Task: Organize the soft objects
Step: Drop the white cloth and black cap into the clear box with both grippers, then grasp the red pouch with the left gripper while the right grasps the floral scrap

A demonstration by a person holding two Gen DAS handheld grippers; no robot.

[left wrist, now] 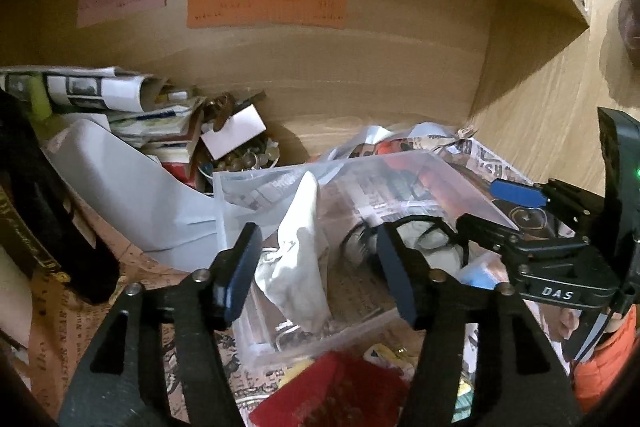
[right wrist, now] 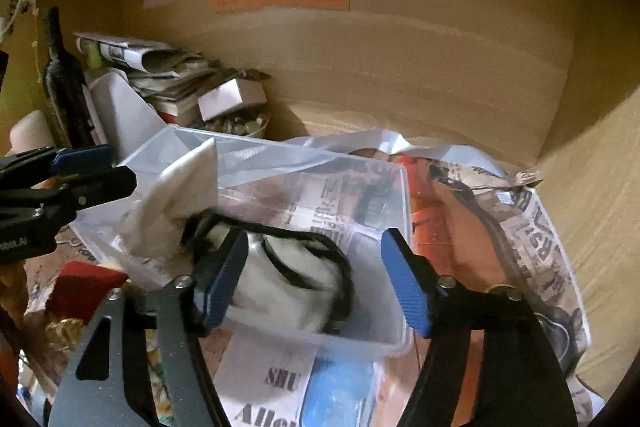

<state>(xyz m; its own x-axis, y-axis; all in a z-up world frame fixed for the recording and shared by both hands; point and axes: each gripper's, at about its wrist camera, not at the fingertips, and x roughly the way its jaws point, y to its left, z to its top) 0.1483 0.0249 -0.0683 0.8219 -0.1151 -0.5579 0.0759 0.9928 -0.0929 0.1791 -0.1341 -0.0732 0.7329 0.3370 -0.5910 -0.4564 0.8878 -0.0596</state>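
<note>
Inside a wooden shelf nook, far left: dark bottle [right wrist: 64, 75], rolled newspapers [right wrist: 132, 53], a small white box [right wrist: 232, 97] over a bowl of beads. Centre: clear plastic bin [right wrist: 280, 163] on newsprint liner [right wrist: 532, 227]. White cloth [left wrist: 300, 247] stands tilted in the bin's left part; a white piece with black trim [right wrist: 292, 275] lies in the right part. Left gripper [left wrist: 316, 267] spread wide around the cloth, not touching as far as I can tell. Right gripper [right wrist: 316, 275] wide over the trimmed piece, holding nothing. Judgement: two soft items binned; red fabric [left wrist: 340, 387] outside remains. Back wall carries pink, green and orange notes [left wrist: 264, 5]. Dim, cluttered.
</note>
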